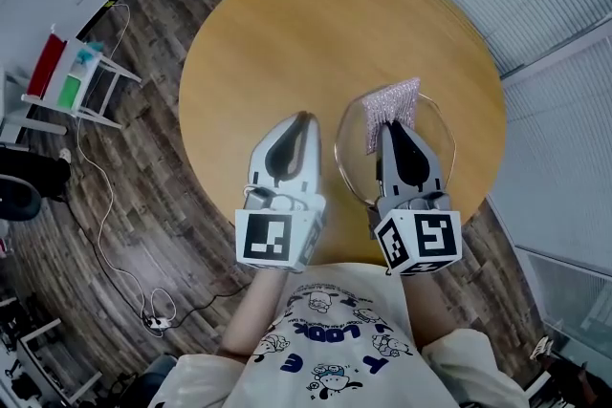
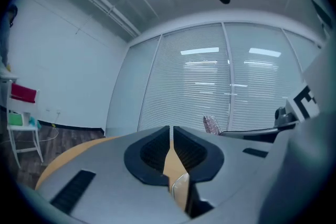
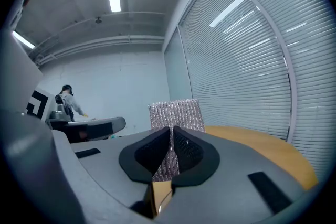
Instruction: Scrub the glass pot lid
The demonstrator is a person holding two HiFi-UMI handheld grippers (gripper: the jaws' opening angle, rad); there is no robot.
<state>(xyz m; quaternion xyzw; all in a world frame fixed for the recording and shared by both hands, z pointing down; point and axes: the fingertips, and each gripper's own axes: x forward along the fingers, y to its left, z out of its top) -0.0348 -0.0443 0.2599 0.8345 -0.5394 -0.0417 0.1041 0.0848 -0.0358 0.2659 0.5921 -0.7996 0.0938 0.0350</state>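
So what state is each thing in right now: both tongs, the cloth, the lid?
Left tongs, shut, nothing between them.
Right tongs, shut on the scrubbing cloth.
Scrubbing cloth, clamped, sticking out past the tips.
Glass pot lid, lying on the table, in neither tongs.
Window blinds, closed.

From the head, steeply down onto the desk (image 1: pixel 287 24), left gripper (image 1: pixel 301 118) and right gripper (image 1: pixel 390 125) close beneath. From each gripper, level along its jaws toward the blinds (image 2: pixel 210 81). Shared throughout: desk, silver cloth (image 3: pixel 175 112).
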